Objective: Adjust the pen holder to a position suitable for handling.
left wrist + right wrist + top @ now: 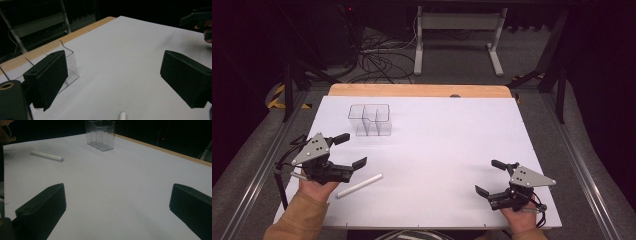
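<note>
A white stick [359, 185] like a piece of chalk lies on the white table sheet [447, 140], just right of my left gripper [351, 150]. That gripper is open with nothing between its jaws; its own view catches the stick's tip [122, 116] at the bottom edge. A clear plastic holder with compartments [370, 120] stands upright at the back left, seen beside the left jaw [67, 67] in the left gripper view. My right gripper [490, 177] rests open near the front right, holding nothing. Its view shows the stick [46, 155] and holder [100, 134] far off.
The wooden table edge [417, 90] runs along the back. Beyond it are a white desk frame [457, 37] and loose cables [377, 60] on the floor. Metal rails [584, 165] flank the table on both sides.
</note>
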A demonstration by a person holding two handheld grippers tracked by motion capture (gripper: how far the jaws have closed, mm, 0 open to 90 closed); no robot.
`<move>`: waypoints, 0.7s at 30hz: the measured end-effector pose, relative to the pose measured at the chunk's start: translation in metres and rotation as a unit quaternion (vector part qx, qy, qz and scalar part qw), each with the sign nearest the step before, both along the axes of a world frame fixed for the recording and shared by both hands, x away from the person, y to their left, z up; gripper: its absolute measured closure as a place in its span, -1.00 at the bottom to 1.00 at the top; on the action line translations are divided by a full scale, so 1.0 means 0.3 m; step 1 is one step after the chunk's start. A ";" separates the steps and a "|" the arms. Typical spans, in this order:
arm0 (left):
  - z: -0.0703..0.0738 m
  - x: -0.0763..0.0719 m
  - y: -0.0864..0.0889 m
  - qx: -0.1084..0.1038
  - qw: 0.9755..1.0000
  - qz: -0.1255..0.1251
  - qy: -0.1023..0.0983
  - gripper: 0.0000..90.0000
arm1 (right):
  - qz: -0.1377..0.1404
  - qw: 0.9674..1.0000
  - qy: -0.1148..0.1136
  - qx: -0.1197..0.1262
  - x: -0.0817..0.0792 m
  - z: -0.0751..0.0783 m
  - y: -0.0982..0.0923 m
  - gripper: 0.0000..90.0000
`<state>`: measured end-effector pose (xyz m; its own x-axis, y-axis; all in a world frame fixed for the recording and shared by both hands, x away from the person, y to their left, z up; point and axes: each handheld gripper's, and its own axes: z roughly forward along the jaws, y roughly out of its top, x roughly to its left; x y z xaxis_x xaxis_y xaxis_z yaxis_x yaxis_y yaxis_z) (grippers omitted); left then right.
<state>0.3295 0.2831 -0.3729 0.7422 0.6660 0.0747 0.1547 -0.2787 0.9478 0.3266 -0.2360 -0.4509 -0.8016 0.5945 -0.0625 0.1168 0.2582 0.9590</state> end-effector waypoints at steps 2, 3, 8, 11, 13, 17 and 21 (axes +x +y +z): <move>0.004 0.013 -0.001 -0.005 1.000 0.000 0.002 -0.81 | 0.001 1.000 0.000 0.000 0.000 -0.001 0.002 -0.97; 0.006 0.020 0.000 -0.008 1.000 0.000 0.002 -0.81 | 0.002 1.000 0.002 0.001 0.000 -0.001 0.003 -0.97; 0.015 0.042 -0.007 -0.001 1.000 -0.002 0.001 -0.81 | 0.003 1.000 0.002 0.001 0.001 -0.001 0.003 -0.97; 0.025 0.055 -0.005 0.013 1.000 -0.007 -0.001 -0.81 | 0.005 1.000 0.002 0.000 0.002 -0.002 0.004 -0.97; 0.028 0.062 -0.003 0.019 1.000 -0.007 -0.001 -0.81 | 0.006 1.000 0.003 0.000 0.002 -0.002 0.004 -0.97; 0.037 0.091 0.004 0.032 0.999 -0.011 0.007 -0.75 | 0.007 1.000 0.003 0.000 0.001 -0.002 0.005 -0.97; 0.041 0.109 0.010 0.037 0.999 -0.018 0.015 -0.70 | 0.009 1.000 0.004 0.001 0.001 -0.002 0.005 -0.97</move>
<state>0.3621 0.2862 -0.3605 0.7682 0.6325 0.0989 0.1722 -0.3530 0.9196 0.3270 -0.2344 -0.4515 -0.8121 0.5808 -0.0551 0.1192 0.2577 0.9588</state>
